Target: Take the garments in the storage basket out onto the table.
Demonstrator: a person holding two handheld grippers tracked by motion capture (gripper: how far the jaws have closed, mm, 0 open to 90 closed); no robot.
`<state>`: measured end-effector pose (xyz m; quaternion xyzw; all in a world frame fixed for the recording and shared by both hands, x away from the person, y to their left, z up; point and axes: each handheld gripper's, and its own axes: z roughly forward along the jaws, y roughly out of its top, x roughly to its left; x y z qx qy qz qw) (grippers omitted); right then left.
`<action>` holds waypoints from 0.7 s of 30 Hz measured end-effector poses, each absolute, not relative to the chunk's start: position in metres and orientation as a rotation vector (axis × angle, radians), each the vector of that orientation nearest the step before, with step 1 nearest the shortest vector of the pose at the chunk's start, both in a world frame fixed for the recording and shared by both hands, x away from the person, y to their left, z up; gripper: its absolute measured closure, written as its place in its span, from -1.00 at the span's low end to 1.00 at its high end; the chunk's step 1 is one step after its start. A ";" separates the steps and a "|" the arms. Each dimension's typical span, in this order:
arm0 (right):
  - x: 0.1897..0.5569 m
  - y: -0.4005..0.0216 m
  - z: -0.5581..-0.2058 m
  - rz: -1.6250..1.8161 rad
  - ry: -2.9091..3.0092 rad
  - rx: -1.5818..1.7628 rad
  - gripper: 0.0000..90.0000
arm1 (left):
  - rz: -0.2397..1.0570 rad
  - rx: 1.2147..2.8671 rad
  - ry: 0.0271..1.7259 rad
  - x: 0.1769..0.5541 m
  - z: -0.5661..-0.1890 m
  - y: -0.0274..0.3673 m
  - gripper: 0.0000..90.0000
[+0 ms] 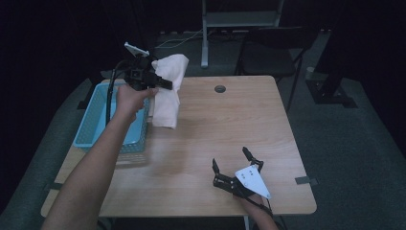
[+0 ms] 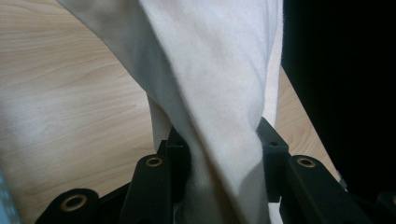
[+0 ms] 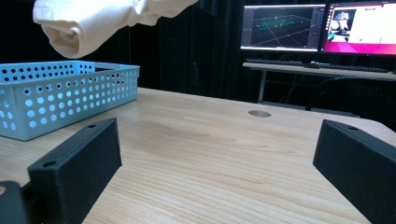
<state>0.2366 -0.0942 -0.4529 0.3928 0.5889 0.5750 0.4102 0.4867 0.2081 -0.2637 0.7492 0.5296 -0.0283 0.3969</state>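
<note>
A white cloth (image 1: 168, 91) hangs in the air above the table's far left, its lower end over the wood beside the basket. My left gripper (image 1: 160, 82) is shut on the cloth, held up by a hand and forearm. Seen from the left gripper view, the cloth (image 2: 219, 93) is pinched between the two black jaws. My right gripper (image 1: 231, 162) rests near the table's front edge, open, with nothing between its jaws. In the right gripper view the cloth (image 3: 88, 21) hangs rolled at the top left, above the blue basket (image 3: 60, 95).
A light blue perforated basket (image 1: 93, 120) stands at the table's left edge. The wooden table (image 1: 225, 124) has a round cable hole (image 1: 219, 88) near its far edge. A chair (image 1: 273, 52) stands beyond the table; monitors (image 3: 322, 28) sit on a desk behind.
</note>
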 end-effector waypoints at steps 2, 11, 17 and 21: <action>0.237 -0.094 -0.453 1.448 1.483 0.989 -0.99 | -0.084 1.891 1.334 0.487 -0.263 0.205 0.46; 0.237 -0.094 -0.453 1.446 1.483 0.993 -0.99 | -0.075 1.873 1.327 0.486 -0.258 0.199 0.46; 0.237 -0.094 -0.453 1.448 1.483 0.990 -0.99 | -0.072 1.881 1.344 0.488 -0.263 0.200 0.46; 0.236 -0.094 -0.453 1.448 1.482 0.988 -0.99 | -0.047 1.856 1.360 0.489 -0.268 0.202 0.46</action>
